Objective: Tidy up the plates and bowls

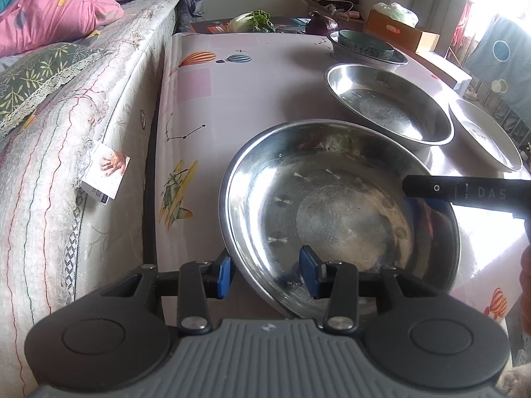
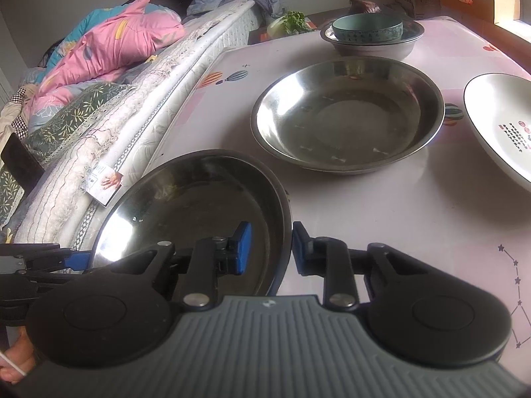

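A large steel plate (image 1: 332, 199) (image 2: 186, 205) lies nearest on the pink tablecloth, close to the table's left edge. My left gripper (image 1: 265, 275) straddles its near rim, one blue pad outside and one on the inner wall, shut on it. My right gripper (image 2: 270, 248) is shut on the opposite rim, and its black finger (image 1: 464, 192) reaches in from the right. Behind sit a second steel plate (image 1: 388, 106) (image 2: 345, 116), a white printed plate (image 1: 484, 132) (image 2: 504, 126), and a teal bowl (image 1: 365, 44) (image 2: 368, 28) inside a steel bowl (image 2: 375, 48).
A mattress (image 1: 83, 132) with pink bedding runs along the table's left side, a card (image 1: 106, 172) sticking out of it. Leafy greens (image 1: 255, 21), a purple onion (image 1: 320, 23) and cardboard boxes (image 1: 398, 28) crowd the far end. Bare cloth (image 1: 232, 99) lies left of the plates.
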A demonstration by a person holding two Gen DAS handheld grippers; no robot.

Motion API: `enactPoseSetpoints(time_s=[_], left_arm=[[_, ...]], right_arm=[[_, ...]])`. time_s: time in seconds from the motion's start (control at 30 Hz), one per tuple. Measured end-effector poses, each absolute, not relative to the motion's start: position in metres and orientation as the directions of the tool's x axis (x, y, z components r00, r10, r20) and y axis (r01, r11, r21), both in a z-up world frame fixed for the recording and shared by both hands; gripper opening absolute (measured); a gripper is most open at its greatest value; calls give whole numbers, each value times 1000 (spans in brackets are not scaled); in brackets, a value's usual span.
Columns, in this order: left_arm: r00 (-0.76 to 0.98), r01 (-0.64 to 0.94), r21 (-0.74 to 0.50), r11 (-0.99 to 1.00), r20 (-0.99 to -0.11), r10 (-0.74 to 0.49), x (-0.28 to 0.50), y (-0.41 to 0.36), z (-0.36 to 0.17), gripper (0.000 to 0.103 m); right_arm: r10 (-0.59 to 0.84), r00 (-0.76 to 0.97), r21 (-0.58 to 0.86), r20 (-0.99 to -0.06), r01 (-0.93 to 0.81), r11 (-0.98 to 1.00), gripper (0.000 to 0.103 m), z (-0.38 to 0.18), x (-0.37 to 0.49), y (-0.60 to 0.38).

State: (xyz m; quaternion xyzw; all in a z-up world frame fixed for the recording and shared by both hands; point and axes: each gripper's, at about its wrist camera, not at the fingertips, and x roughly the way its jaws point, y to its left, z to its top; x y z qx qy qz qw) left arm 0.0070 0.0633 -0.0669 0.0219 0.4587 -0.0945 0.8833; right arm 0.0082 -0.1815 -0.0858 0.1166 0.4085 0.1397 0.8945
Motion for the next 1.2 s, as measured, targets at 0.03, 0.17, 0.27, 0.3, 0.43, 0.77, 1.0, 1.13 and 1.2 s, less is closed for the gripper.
enactPoseSetpoints(time_s=[0.03, 0.17, 0.27, 0.3, 0.43, 0.77, 1.0, 1.13, 1.2], left_arm=[[562, 187, -46, 981, -814, -145, 7, 63, -66, 43], [557, 189, -70, 979, -814, -166, 9, 61, -63, 43], [563, 207, -63, 976, -808, -171, 9, 55, -62, 43], [562, 213, -64, 975, -808, -176, 9, 53, -62, 43], [548, 226, -63, 972, -817, -180, 10, 48, -65, 43], [537, 215, -70, 974, -825, -178, 14, 48, -69, 44], [537, 208, -70, 976, -826, -173, 19, 48, -70, 46], [537, 207, -70, 976, -826, -173, 19, 48, -70, 48], [537, 208, -69, 976, -826, -173, 19, 48, -70, 48]], right_arm=[[346, 626, 328, -698, -150, 933, 25, -86, 8, -182], [341, 629, 330, -699, -140, 934, 25, -86, 5, -185], [334, 633, 332, -698, -127, 935, 25, -85, 3, -191], [330, 635, 329, -699, -124, 936, 25, -85, 3, -191], [318, 641, 331, -699, -104, 938, 25, -87, 3, -198], [315, 638, 326, -703, -105, 940, 25, -91, 3, -194], [314, 637, 324, -704, -106, 940, 25, -92, 2, -193], [312, 638, 321, -704, -106, 941, 25, -92, 2, -192], [310, 638, 319, -704, -106, 942, 25, -92, 1, -191]])
